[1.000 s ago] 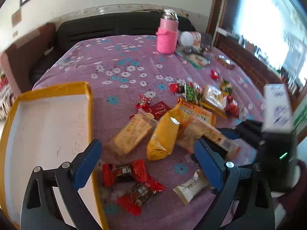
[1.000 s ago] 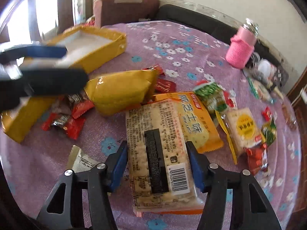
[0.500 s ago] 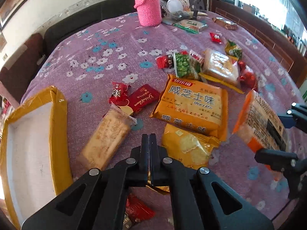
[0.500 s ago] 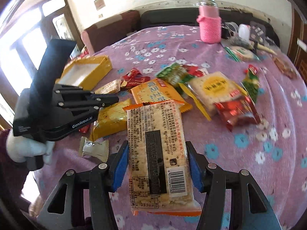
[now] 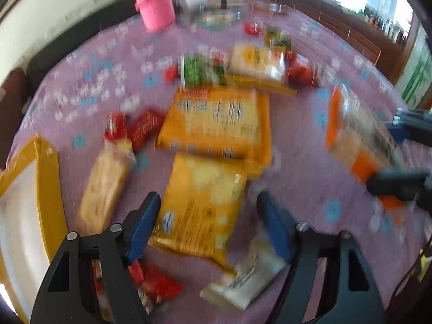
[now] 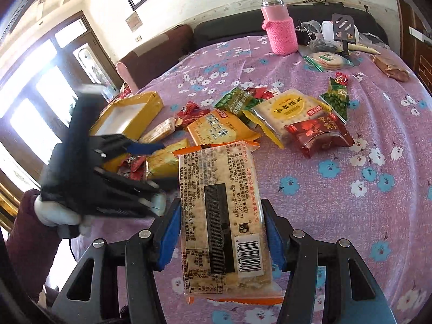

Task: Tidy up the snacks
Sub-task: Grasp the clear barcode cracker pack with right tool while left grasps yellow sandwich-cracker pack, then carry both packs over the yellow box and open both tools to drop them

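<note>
Cracker pack (image 6: 222,216), clear wrap w/ orange ends, barcode side up, is clamped between blue pads of right gripper (image 6: 221,232), held above purple floral tablecloth (image 6: 378,162); left gripper (image 5: 209,216) has jaws spread wide, straddling yellow snack bag (image 5: 202,205) lying on cloth, contact w/ pads unclear due to blur; orange biscuit pack (image 5: 218,124) just beyond it; yellow box (image 6: 127,113) at table's left edge; pink-sleeved bottle (image 6: 279,27) at far side.
</note>
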Available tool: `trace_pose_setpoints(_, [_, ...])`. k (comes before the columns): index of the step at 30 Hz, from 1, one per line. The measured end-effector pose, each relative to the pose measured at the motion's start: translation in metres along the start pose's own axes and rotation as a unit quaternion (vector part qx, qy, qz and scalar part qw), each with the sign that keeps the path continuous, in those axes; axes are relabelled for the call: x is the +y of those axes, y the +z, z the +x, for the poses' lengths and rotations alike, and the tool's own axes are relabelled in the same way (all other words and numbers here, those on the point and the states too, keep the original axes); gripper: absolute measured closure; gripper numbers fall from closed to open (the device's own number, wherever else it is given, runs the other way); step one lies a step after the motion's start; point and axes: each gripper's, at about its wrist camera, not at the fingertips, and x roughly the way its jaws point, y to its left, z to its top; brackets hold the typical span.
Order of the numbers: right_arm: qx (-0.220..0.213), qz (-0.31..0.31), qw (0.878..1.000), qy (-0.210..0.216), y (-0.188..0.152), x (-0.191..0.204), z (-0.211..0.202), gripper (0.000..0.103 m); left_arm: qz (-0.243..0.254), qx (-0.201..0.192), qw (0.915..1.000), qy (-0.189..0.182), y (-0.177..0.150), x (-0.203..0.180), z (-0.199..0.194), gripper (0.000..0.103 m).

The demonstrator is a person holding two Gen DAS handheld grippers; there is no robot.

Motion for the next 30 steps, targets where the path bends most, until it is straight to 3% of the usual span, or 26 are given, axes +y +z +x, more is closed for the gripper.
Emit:
trace_pose_setpoints(1, [-0.001,-0.001,1.0,-0.001,0.0,0.003,0.0,0.046,-0.008,0.007,0.9999,0.004,0.002,0.002,0.002,0.052])
trace_pose_setpoints(2, [0.0,-0.002,1.0,-0.001,0.0,0.006,0.0,0.046,-0.024,0.003,0.9997,-0.003,0.003,0.006,0.001,0.059])
trace_pose_setpoints(7, [-0.007,-0.02,1.0,-0.003,0.005,0.028,-0.006,0.046,-0.072,-0.029,0.9969,-0.013,-0.004,0.017,-0.016,0.061])
trace_pose_setpoints(10, [-0.016,-0.03,0.999,0.006,0.009,0.044,-0.013,0.046,-0.108,-0.056,0.9917,-0.04,-0.015,0.031,-0.047,0.061])
trace_pose_setpoints(13, [-0.017,-0.037,0.999,0.034,0.02,0.068,-0.013,0.046,-0.143,-0.091,0.9846,-0.042,-0.031,0.054,-0.089,0.06])
trace_pose_setpoints(16, [-0.011,-0.047,0.997,0.067,0.033,0.099,-0.003,0.046,-0.171,-0.114,0.9786,0.017,-0.054,0.087,-0.131,0.06])
trace_pose_setpoints(18, [-0.002,-0.053,0.994,0.094,0.046,0.125,0.008,0.046,-0.192,-0.119,0.971,0.077,-0.072,0.115,-0.149,0.06])
trace_pose_setpoints(23, [0.033,-0.058,0.986,0.152,0.075,0.196,0.061,0.046,-0.262,-0.096,0.9472,0.159,-0.122,0.184,-0.151,0.06])
trace_pose_setpoints(26, [0.072,-0.056,0.983,0.16,0.081,0.232,0.108,0.046,-0.291,-0.085,0.9394,0.159,-0.146,0.212,-0.141,0.06])
trace_pose_setpoints(30, [0.103,-0.07,0.983,0.132,0.08,0.265,0.161,0.046,-0.317,-0.071,0.933,0.154,-0.167,0.238,-0.122,0.06])
